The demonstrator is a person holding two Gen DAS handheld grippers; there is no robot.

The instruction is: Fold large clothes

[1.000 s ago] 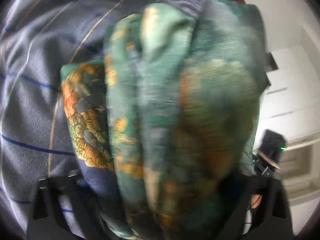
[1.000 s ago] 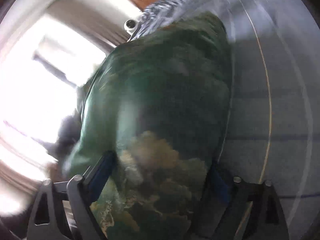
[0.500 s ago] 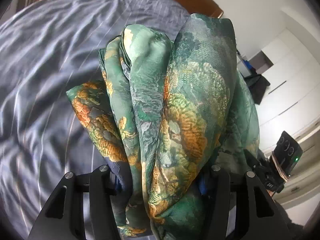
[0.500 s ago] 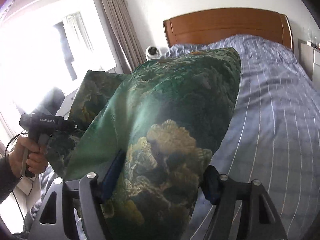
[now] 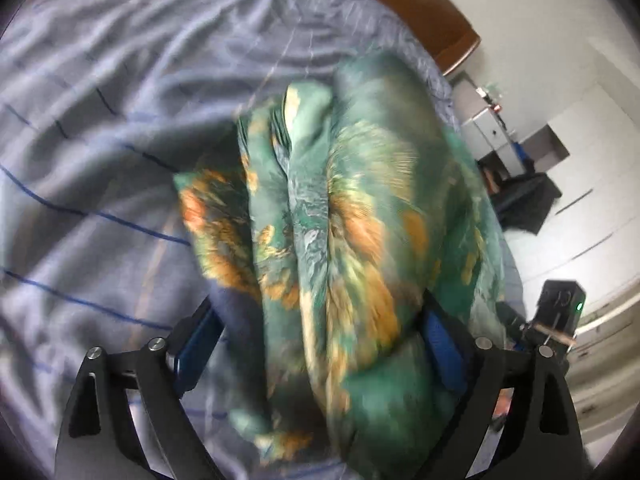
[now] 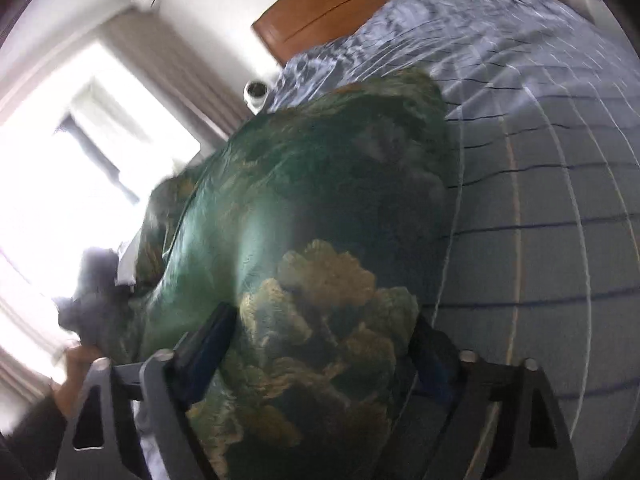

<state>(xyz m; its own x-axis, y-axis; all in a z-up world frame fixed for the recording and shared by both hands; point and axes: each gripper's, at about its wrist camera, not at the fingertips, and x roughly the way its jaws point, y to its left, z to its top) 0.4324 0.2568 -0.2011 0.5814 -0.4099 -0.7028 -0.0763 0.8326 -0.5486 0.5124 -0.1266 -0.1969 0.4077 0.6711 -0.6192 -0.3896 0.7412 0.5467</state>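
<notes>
Left wrist view: left claw (image 5: 320,344) clamped on a bunched wad of the green patterned garment (image 5: 352,216), held above the striped bed (image 5: 100,160). Right claw (image 6: 320,344) likewise closed on a broad fold of it. Frames are blurred, so probably mid-carry. Next: lower it to the bed, spread flat, align edges.

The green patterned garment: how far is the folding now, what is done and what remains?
Done: the green patterned garment is picked up and gathered; several layers bunch together in the left wrist view. In hand: the left tongs and right tongs each clamp a thick bundle of it above the striped bedsheet. Left: no flat, neat fold shows yet, so laying it on the bed and squaring the folds probably remains.
</notes>
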